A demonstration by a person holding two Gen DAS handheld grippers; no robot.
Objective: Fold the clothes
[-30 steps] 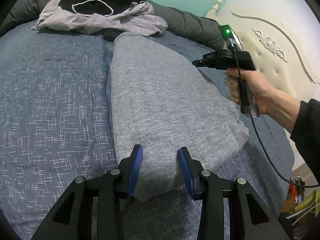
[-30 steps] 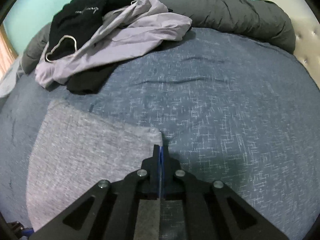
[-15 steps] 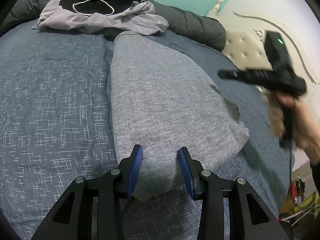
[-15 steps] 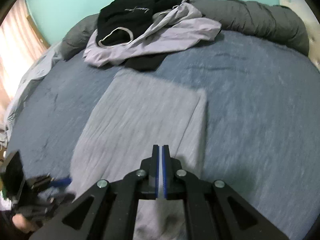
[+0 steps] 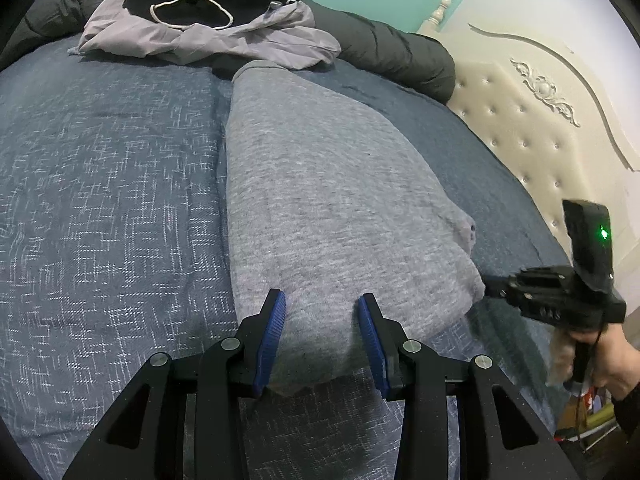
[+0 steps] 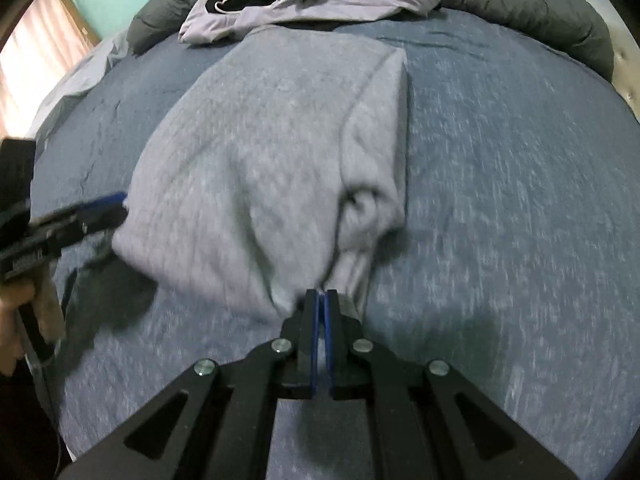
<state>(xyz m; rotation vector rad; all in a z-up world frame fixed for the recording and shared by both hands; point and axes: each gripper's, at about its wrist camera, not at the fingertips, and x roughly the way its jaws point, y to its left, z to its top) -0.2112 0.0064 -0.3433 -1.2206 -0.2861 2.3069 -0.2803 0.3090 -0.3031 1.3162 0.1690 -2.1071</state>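
Lying between left tool [image 5: 322,320] pads: grey garment [image 5: 332,216].

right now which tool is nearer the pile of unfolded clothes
Neither clearly. Both the left tool and the right tool sit at the grey garment's near end, opposite the pile.

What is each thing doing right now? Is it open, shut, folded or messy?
Left gripper: open, fingers either side of the garment's near end.
Right gripper: shut, at the garment's near edge; a grip cannot be confirmed.
Grey garment: folded into a long strip, flat on the bed.
Pile of clothes: unfolded, heaped.
Blue bedspread: spread out.
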